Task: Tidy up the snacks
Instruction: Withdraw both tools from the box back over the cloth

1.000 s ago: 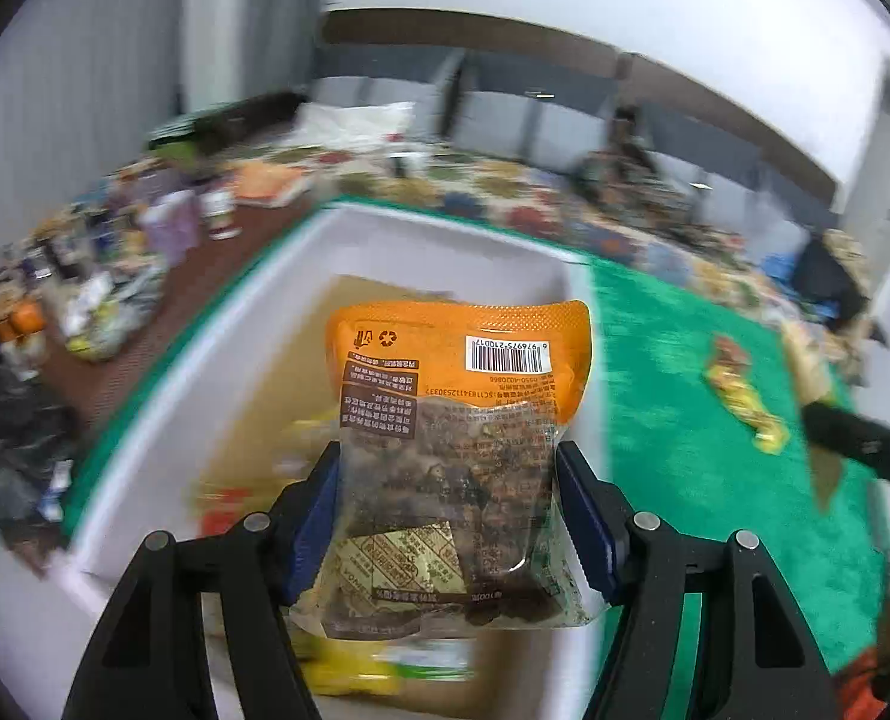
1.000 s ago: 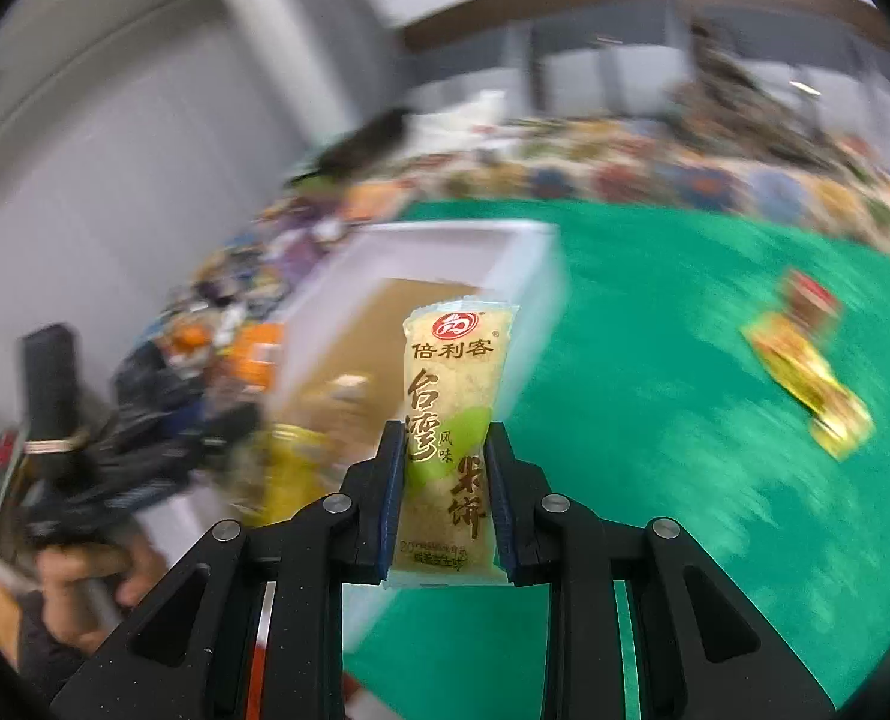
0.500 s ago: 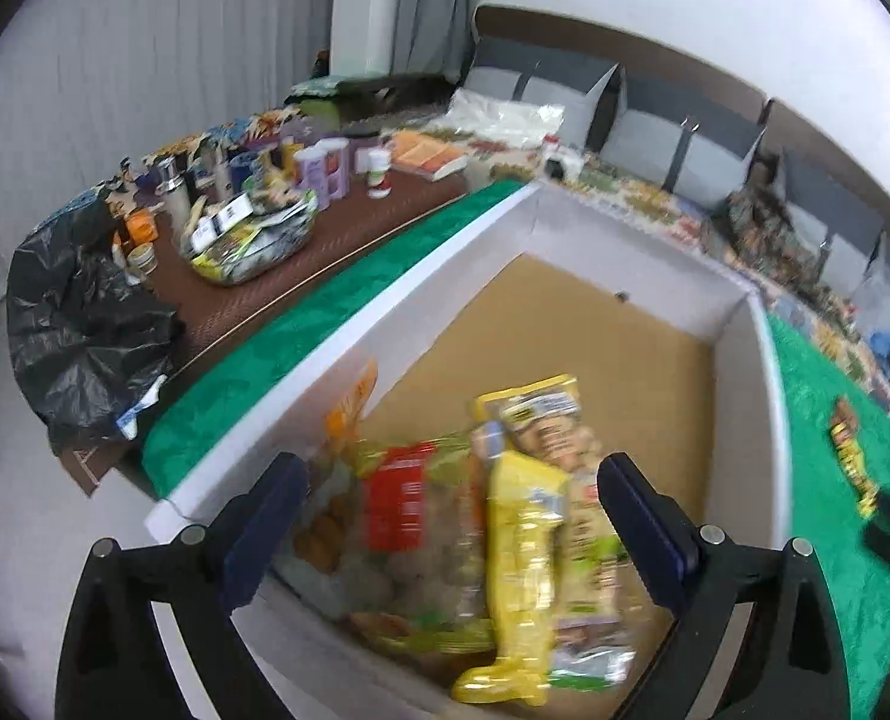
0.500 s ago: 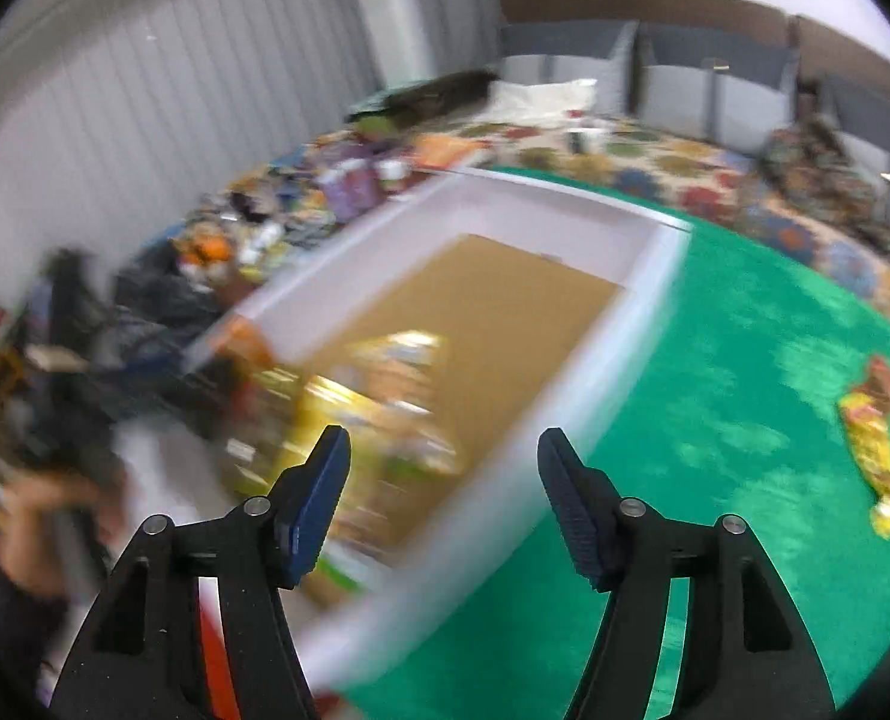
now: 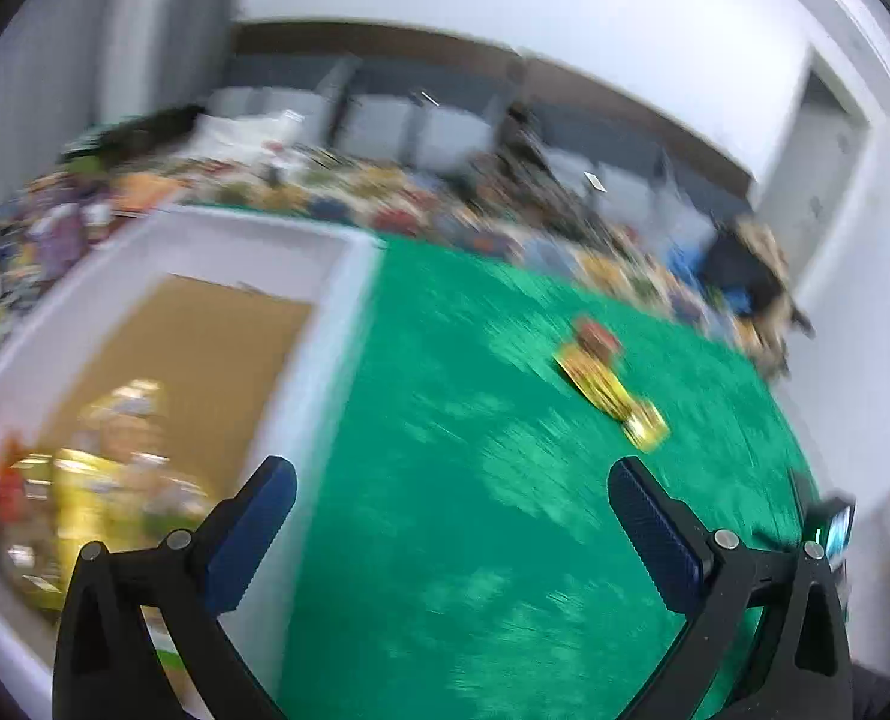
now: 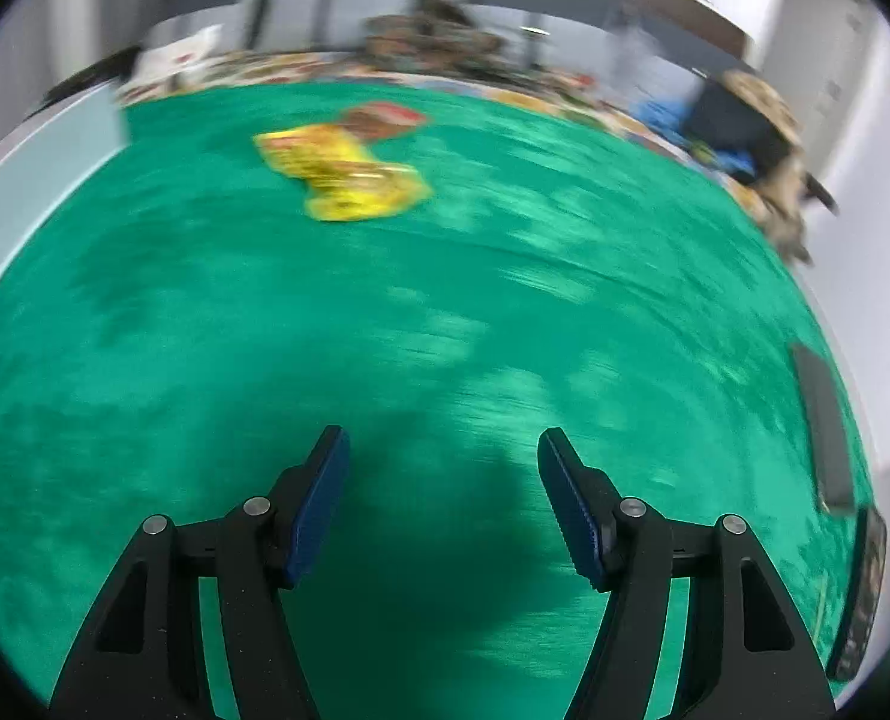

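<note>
Both views are motion-blurred. My left gripper (image 5: 451, 474) is open and empty above the green cloth (image 5: 475, 480), just right of the white box (image 5: 337, 312). Several snack packets (image 5: 91, 498) lie in the box's near end on its brown floor. My right gripper (image 6: 442, 438) is open and empty over the green cloth (image 6: 445, 330). A yellow snack packet (image 6: 349, 177) and a red-brown packet (image 6: 385, 117) lie together on the cloth far ahead; they also show in the left wrist view as a yellow packet (image 5: 613, 396) and a red-brown packet (image 5: 595, 333).
A corner of the white box (image 6: 37, 144) shows at the left of the right wrist view. Dark flat devices (image 6: 823, 420) lie at the cloth's right edge. Cluttered tables (image 5: 385, 198) run behind the cloth. A dark bag (image 6: 739, 120) sits at the far right.
Both grippers let go of their packets into the white box half a second ago and opened. Both have since swung right, away from the box, toward the packets on the cloth.
</note>
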Available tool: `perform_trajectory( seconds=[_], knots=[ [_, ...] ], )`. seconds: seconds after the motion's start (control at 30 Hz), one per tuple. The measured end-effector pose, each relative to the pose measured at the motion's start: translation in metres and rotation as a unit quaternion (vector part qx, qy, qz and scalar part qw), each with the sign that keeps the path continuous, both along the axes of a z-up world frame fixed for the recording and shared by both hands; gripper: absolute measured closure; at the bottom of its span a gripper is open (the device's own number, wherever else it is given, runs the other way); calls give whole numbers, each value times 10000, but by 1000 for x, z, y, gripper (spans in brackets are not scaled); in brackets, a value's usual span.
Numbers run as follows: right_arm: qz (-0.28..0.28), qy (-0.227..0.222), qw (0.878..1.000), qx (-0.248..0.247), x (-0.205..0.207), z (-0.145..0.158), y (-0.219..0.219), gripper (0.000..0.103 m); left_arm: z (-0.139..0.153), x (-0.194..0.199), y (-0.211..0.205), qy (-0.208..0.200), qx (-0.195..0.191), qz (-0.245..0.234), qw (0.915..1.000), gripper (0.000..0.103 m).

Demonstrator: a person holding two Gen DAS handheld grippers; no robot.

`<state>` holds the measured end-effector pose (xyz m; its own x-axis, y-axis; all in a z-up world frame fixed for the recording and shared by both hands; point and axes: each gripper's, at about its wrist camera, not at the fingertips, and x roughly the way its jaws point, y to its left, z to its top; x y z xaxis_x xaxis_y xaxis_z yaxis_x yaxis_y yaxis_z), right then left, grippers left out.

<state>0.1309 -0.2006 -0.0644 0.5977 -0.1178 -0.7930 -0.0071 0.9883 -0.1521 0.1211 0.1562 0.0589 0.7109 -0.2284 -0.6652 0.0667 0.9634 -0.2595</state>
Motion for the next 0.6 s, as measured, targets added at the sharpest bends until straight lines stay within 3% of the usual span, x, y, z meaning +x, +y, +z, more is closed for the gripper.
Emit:
perform_trajectory(
  seconds=[0.1, 0.27, 0.4, 0.6],
  knots=[
    [-365, -22, 9993, 83, 7, -2, -35, 34, -32, 18, -58, 260, 202, -524, 9981, 0],
    [-542, 15, 9981, 285, 15, -10, -54, 31, -84, 46, -116, 592, 831, -850, 9911, 0],
    [-609, -101, 9970, 475, 4, -12, -61, 27, -111, 65, -129, 756, 1081, -756, 9884, 0],
    [-657, -104, 9955, 679, 5, -17, -70, 19, -142, 85, -122, 1089, 824, -395, 9898, 0]
  ],
)
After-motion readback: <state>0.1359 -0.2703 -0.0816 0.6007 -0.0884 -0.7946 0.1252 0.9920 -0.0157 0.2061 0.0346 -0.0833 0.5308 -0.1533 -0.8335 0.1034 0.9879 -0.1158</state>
